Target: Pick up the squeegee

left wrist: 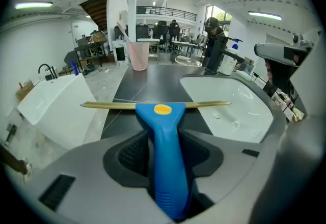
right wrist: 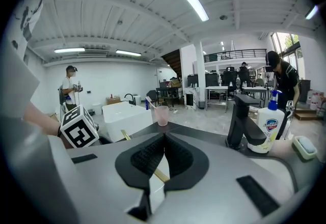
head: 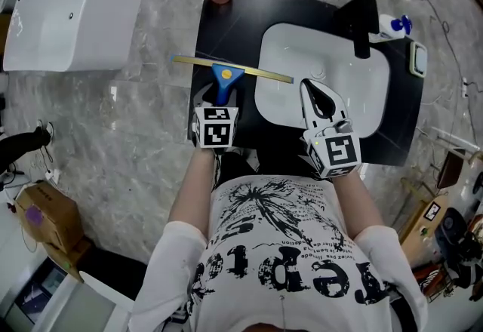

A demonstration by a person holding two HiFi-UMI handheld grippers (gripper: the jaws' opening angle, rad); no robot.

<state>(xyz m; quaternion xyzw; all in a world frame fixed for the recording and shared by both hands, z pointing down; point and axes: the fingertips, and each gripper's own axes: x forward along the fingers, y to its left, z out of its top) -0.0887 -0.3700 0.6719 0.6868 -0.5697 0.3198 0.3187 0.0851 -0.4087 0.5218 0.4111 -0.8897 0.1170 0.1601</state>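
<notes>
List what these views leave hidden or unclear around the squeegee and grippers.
- Head view: on the left gripper, the marker cube covers its jaws and the squeegee handle's rear.
- Left gripper view: the handle's butt end sinks behind the gripper body.
- Right gripper view: the shut right gripper blocks the squeegee; only slivers of blade show.
- All views: whether the blade rests on the countertop is unclear.

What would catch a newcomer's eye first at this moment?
The squeegee, with its blue handle and yellow blade, lies on the black counter beside the white sink, and its handle is clamped by the left gripper. The right gripper hangs shut and empty over the sink.
</notes>
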